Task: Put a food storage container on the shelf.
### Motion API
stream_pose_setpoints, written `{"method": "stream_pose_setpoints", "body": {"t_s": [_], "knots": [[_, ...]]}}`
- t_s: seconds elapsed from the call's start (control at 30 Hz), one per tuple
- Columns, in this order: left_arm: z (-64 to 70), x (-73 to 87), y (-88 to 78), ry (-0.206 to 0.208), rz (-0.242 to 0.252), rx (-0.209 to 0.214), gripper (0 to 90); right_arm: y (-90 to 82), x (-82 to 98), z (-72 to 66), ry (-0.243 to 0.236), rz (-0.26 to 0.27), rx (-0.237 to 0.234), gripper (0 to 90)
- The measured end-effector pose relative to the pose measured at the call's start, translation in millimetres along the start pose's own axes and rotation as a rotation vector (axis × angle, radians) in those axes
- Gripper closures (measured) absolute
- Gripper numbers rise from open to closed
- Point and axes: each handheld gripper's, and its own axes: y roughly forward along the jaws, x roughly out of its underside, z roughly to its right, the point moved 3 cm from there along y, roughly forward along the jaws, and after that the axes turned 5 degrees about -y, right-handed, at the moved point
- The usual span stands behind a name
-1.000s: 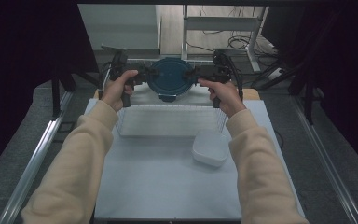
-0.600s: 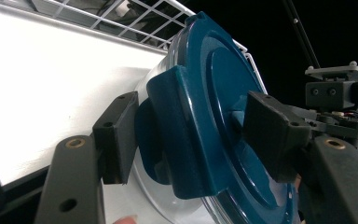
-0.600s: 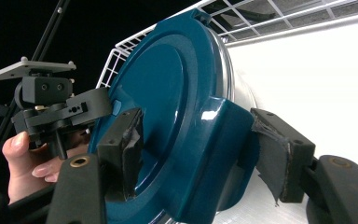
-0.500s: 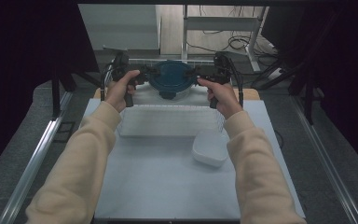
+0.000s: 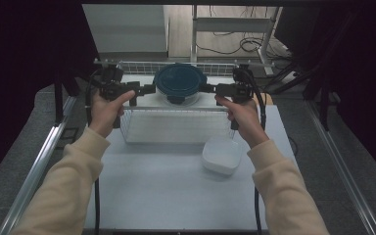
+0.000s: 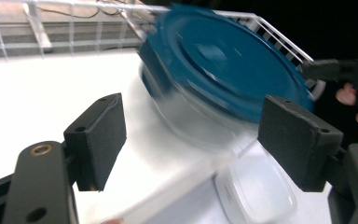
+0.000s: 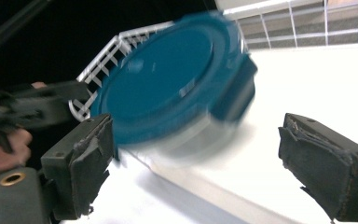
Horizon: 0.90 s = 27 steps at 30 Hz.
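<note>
The blue-lidded glass container (image 5: 178, 87) sits in the wire basket (image 5: 176, 128) between left claw (image 5: 146, 90) and right claw (image 5: 210, 89); both jaws, just opening, have released it.

Fingers (image 6: 98, 140) spread, just opened; blue-lidded container (image 6: 223, 70) beyond, untouched

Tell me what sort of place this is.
Probably a lab recording station, not a kitchen: a white tabletop edged by metal rails, black curtains around it, and loose cables on the floor behind.
</note>
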Motion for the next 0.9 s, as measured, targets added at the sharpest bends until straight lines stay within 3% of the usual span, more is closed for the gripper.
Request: {"method": "stream_pose_setpoints", "body": {"t_s": [0.1,0.17,0.37,0.5,0.6,0.7,0.8,0.9], "knots": [[9.7,22.1,-11.7,0.047,0.006,-0.003,23.9,-13.0,17.3,-2.4,-0.057,-0.004,-0.011,12.9],[14.0,37.4,-14.7,0.074,-0.015,-0.004,24.0,-20.3,27.7,-3.7,-0.084,-0.003,-0.015,14.2],[24.2,88.9,-24.0,0.112,-0.029,0.031,23.5,-43.1,70.9,-8.9,-0.168,-0.007,-0.016,17.1],[27.0,120.7,-27.8,0.149,-0.027,-0.008,22.7,-54.2,100.0,-8.9,-0.230,-0.028,-0.036,20.1],[27.7,140.4,-26.7,0.157,-0.045,-0.006,22.7,-57.9,123.8,-6.5,-0.283,-0.066,-0.006,20.2],[25.6,156.4,-22.1,0.153,-0.067,-0.017,22.5,-60.3,142.9,-2.0,-0.291,-0.091,0.000,20.2],[21.6,168.2,-16.3,0.167,-0.087,-0.075,23.2,-61.7,157.4,4.5,-0.281,-0.111,0.009,21.1],[18.4,179.2,-11.7,0.153,-0.126,-0.068,23.7,-60.1,165.3,11.1,-0.272,-0.142,0.010,22.0]]}}
